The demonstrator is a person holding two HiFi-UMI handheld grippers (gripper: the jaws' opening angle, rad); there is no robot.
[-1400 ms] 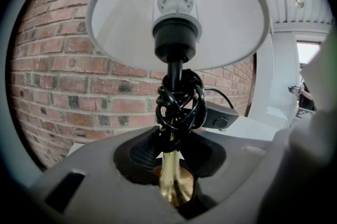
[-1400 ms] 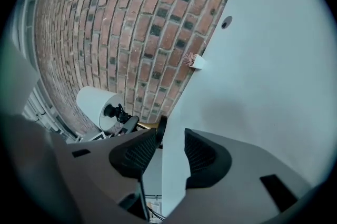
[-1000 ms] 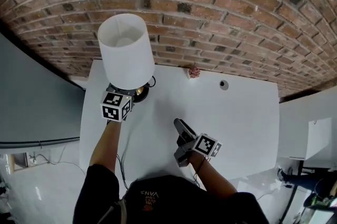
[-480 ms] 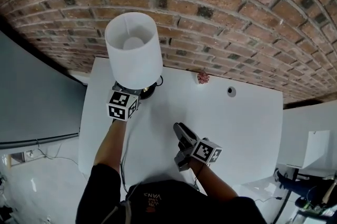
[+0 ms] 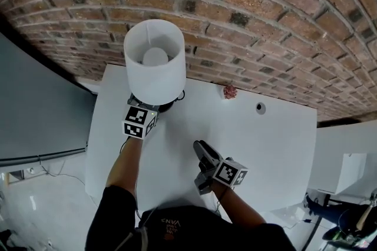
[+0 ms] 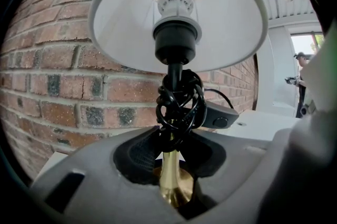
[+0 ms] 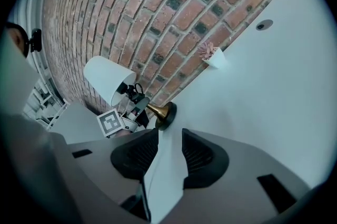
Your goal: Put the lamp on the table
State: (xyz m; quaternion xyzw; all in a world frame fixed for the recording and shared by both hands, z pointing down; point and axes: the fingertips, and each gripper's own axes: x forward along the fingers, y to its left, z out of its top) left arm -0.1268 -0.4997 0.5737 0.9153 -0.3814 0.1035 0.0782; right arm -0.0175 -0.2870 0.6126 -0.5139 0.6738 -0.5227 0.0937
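Hardly moved: lamp [image 5: 155, 64] stays back-left on table [image 5: 265, 138], by the brick wall [image 5: 235, 20]. White drum shade, brass stem [image 6: 171, 186], coiled black cord [image 6: 179, 102]. Left gripper [image 5: 146, 107] clamps the stem; right gripper [image 5: 203, 152] slack, empty.

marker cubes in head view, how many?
2. Left cube beside the lamp base; right cube over the table, nearer the person. No others seen.
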